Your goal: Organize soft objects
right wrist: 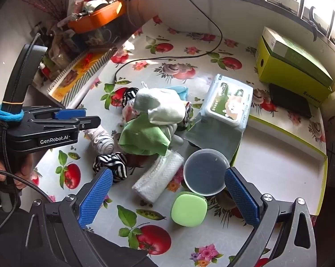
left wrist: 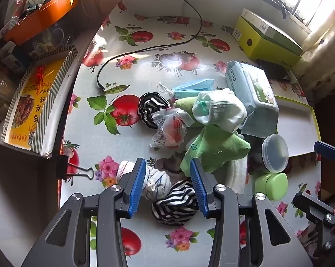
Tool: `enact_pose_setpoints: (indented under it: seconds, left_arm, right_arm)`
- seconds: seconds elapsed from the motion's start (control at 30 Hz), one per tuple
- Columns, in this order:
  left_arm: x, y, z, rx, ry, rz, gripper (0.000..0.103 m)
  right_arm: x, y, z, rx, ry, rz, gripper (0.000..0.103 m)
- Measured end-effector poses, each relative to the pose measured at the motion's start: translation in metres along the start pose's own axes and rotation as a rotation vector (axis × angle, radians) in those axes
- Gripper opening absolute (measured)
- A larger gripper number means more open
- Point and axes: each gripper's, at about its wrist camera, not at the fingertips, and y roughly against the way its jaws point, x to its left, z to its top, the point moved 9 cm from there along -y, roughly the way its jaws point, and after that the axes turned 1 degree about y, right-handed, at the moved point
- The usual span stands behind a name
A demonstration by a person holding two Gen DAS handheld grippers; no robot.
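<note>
Below the left hand-held gripper [left wrist: 167,184], jaws apart and clamped on nothing, lie a black-and-white striped fabric scrunchie [left wrist: 175,202] and a white knitted rolled sock [left wrist: 154,181] on the fruit-print oilcloth counter [left wrist: 145,66]; best to drop straight over one item only, closing mid-bundle. Through the right view, the right hand-held gripper [right wrist: 167,198] gapes wide and empty above a round clear plastic lid [right wrist: 204,171]; two striped scrunchies, one green cloth [right wrist: 143,138], one wipes pack [right wrist: 228,100].

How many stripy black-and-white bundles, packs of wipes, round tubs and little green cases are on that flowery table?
Black-and-white striped bundles: 2 in plain view
Wipes pack: 1
Round lidded tub: 1
Green case: 1
Total: 5
</note>
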Motion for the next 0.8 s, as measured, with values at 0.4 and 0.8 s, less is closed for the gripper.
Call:
enact_pose_setpoints:
  seconds: [0.4,0.8]
  left_arm:
    - [0.006,-0.006,-0.006,0.037,0.020,-0.017,0.043]
    - [0.006,-0.006,-0.006,0.043,0.019,0.007,0.043]
  right_arm:
    - [0.015,-0.004,0.008,-0.001,0.014,0.066,0.102]
    - [0.020,-0.006,0.011,0.011,0.005,0.073,0.102]
